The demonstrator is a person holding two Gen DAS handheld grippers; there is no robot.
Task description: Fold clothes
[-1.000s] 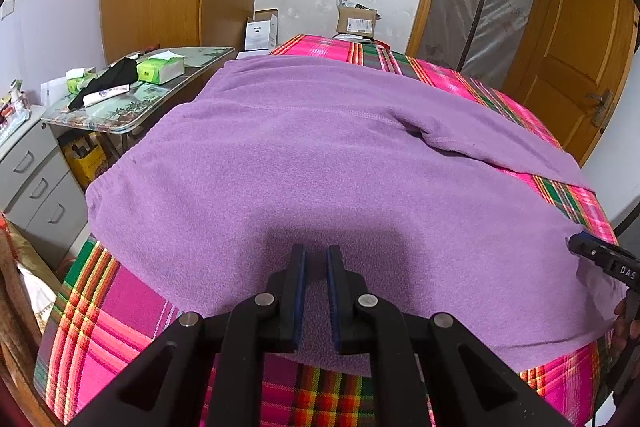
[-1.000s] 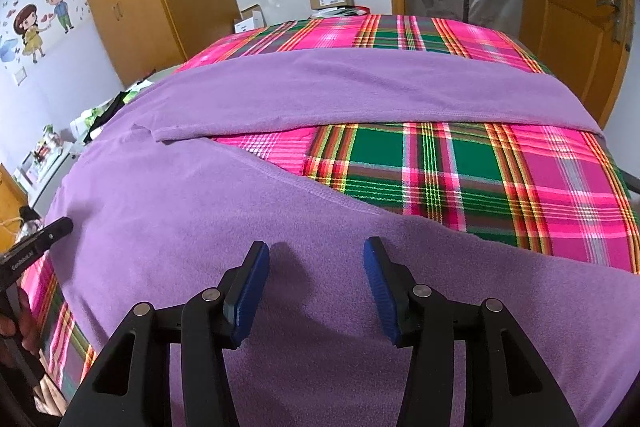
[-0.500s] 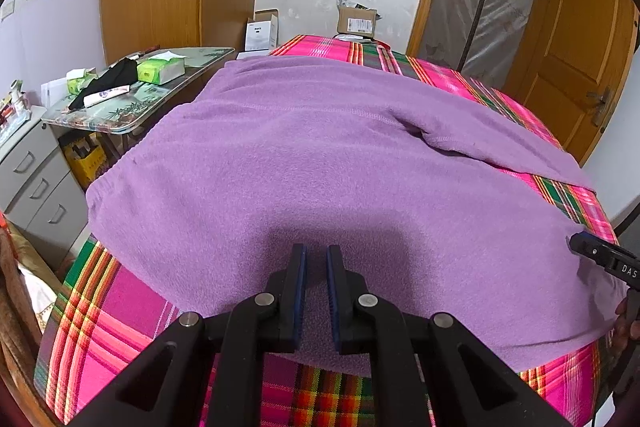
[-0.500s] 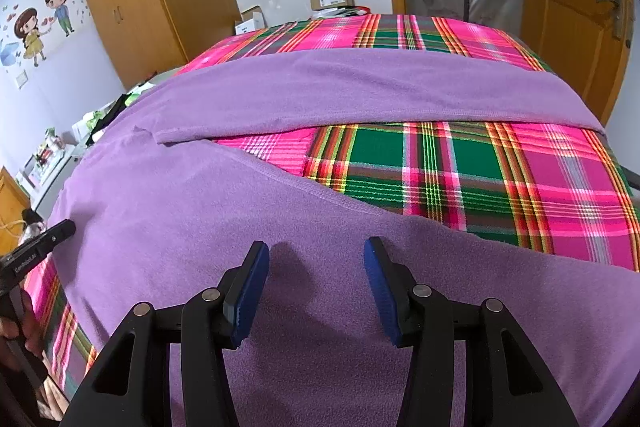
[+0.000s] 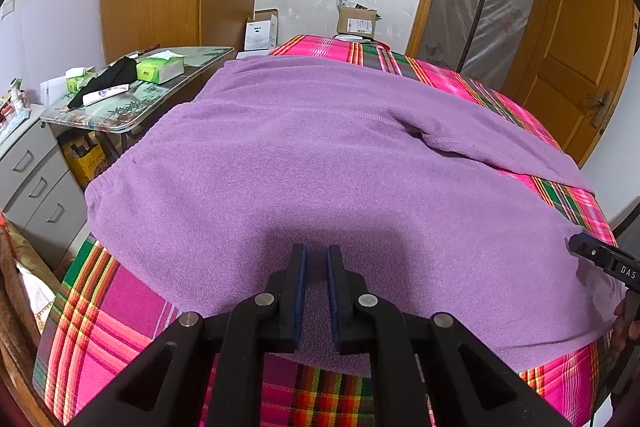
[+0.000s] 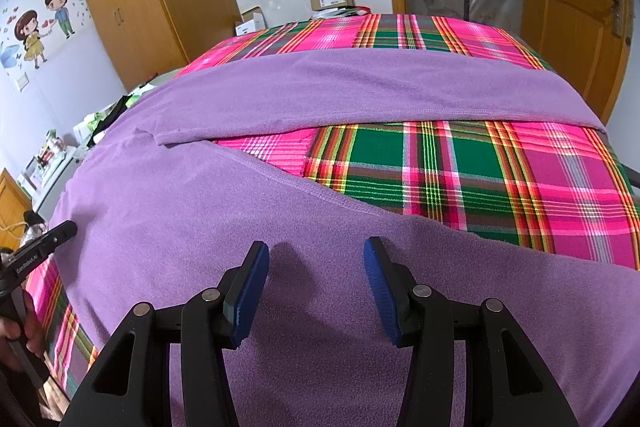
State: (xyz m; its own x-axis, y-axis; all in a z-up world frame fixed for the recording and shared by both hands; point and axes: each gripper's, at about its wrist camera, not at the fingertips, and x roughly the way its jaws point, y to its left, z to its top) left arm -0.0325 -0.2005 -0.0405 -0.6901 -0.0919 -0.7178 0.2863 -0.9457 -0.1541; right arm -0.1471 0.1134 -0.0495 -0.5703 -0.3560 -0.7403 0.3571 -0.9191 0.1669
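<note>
purple fleece pants (image 5: 320,167) are laid flat across the plaid bed (image 6: 460,163); soft, floppy stuff, probably best pinched at a hem. left gripper (image 5: 316,267) jaws look nearly closed on nothing, right gripper (image 6: 316,267) jaws held wide open

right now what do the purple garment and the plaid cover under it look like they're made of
Purple garment: looks like fleece, matte and fuzzy, with a napped surface and stitched seams. Plaid cover: looks like thin woven cloth, smooth and flat, its stripes reading as coloured threads; the fibre cannot be told.
</note>
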